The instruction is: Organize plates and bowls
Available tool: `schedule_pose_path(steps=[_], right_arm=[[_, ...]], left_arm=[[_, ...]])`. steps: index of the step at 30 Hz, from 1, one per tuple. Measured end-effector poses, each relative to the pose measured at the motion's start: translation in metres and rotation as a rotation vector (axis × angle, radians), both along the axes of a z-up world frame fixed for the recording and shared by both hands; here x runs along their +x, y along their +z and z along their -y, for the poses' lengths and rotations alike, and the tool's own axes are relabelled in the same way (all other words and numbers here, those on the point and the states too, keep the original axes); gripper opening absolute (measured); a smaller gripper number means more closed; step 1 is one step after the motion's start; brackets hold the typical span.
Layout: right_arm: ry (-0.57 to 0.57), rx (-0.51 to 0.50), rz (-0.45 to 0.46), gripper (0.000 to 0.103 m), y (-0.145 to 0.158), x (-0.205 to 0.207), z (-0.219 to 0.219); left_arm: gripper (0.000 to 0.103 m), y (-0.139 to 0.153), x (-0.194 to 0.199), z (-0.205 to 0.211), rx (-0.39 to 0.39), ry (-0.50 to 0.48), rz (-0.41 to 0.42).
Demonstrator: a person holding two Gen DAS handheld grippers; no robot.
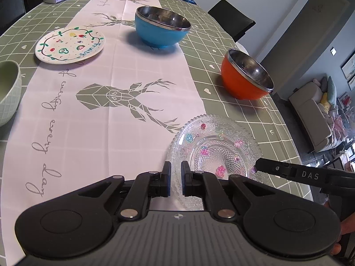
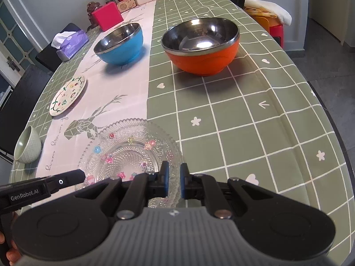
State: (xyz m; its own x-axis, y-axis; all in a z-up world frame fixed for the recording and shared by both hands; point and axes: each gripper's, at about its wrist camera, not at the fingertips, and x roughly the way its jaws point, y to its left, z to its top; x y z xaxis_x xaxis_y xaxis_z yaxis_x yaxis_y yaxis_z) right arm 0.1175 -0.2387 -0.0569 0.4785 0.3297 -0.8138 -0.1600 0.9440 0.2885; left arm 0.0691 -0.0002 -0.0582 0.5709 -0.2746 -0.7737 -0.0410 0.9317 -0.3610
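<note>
Glass plate point(image 1: 216, 153) sat near the tabletop point(image 1: 133, 71) edge, its rim pinched by both my left fingers point(image 1: 166, 177) and right fingers point(image 2: 165, 177), so I judged a level, even lift would serve best.

I see my left gripper point(image 1: 176, 178) and right gripper point(image 2: 174, 180): black linkages, blue pads, silver rivets, ribbed grey housings, white "DAS" and "GenRobot.AI" lettering.

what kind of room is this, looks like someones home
Most likely a home dining area open to a living room: a long table under a green checked tablecloth, dark chairs around it, and a sofa piled with cushions beyond.
</note>
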Motion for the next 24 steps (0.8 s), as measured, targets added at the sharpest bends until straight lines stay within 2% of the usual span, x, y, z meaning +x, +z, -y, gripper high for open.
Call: schedule_pose_path(steps=[5, 16, 22, 24], right_arm=[[0.005, -0.032, 0.013, 0.008, 0.000, -0.001, -0.004], [0.051, -0.142, 0.071, 0.007, 0.001, -0.005, -0.020], [0.060, -0.162, 0.080, 0.007, 0.000, -0.005, -0.023], [0.059, -0.154, 0.078, 0.011, 0.000, -0.005, -0.022]], left_arm=[[0.009, -0.002, 0.001, 0.000, 0.002, -0.002, 0.000], [0.009, -0.004, 0.001, 0.010, 0.091, -0.043, 0.023], [0.017, -0.004, 0.000, 0.014, 0.106, -0.062, 0.035], [0.018, -0.005, 0.001, 0.014, 0.104, -0.063, 0.037]])
